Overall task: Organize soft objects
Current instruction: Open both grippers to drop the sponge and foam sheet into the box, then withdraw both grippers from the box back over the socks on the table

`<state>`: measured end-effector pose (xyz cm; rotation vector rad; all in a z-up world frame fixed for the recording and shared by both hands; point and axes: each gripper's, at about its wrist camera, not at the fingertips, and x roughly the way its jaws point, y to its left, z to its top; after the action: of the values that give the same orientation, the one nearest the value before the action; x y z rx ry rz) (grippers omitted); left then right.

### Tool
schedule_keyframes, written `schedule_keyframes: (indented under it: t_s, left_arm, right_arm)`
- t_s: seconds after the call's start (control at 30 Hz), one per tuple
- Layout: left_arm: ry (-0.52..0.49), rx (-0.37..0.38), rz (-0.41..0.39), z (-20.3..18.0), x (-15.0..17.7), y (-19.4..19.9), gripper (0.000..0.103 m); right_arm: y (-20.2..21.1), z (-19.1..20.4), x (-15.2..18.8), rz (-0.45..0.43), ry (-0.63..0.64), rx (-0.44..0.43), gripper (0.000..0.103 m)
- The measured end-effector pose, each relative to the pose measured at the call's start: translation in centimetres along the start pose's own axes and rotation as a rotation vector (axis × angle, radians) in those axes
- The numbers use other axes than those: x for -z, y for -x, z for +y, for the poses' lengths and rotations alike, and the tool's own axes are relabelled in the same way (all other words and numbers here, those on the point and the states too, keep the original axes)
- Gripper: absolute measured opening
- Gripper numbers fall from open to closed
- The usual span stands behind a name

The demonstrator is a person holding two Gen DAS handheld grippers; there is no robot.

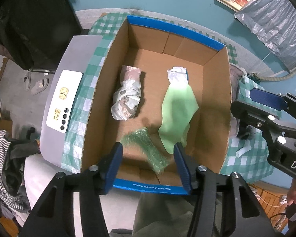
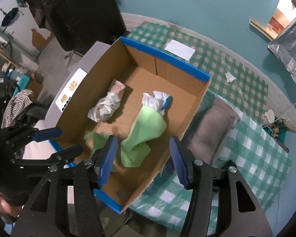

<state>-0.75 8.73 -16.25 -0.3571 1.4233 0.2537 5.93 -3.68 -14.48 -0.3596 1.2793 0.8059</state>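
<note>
An open cardboard box (image 1: 100, 106) with blue rims stands on a green checked cloth; it also shows in the right wrist view (image 2: 187, 118). Inside lie a crumpled white plastic bundle (image 1: 127, 93) (image 2: 106, 104), a light green cloth (image 1: 176, 110) (image 2: 146, 132) with a white bag (image 1: 177, 74) (image 2: 155, 100) at its far end, and a blurred green bubble-wrap piece (image 1: 148, 148) (image 2: 97, 138) near the front wall. My left gripper (image 1: 149, 165) is open above the box's near edge, with the bubble wrap between its fingers, untouched. My right gripper (image 2: 143, 163) is open and empty over the box's right wall.
A white phone (image 1: 66, 100) lies on a grey surface left of the box. A white paper (image 2: 179, 49) and a crumpled tissue (image 2: 229, 77) lie on the cloth behind it. A grey cushion (image 2: 211, 126) sits right of the box. Striped clothing (image 1: 2, 158) hangs at the left.
</note>
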Motion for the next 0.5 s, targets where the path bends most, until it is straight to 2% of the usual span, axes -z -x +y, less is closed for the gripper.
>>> schedule_keyframes:
  t_s: [0.07,0.1,0.5]
  left_arm:
    - [0.009,0.016,-0.003,0.1,0.0,0.1,0.076]
    - [0.017,0.020,-0.008,0.1,0.0,0.3,0.078]
    - [0.008,0.004,-0.004,-0.7,0.1,0.2,0.078]
  right_arm:
    - [0.0,-0.1,0.1,0.001,-0.002,0.000,0.056]
    - [0.0,-0.1,0.2,0.002,-0.003,0.000,0.056]
    - [0.3,-2.2,1.7,0.006,-0.046,0.004,0.056]
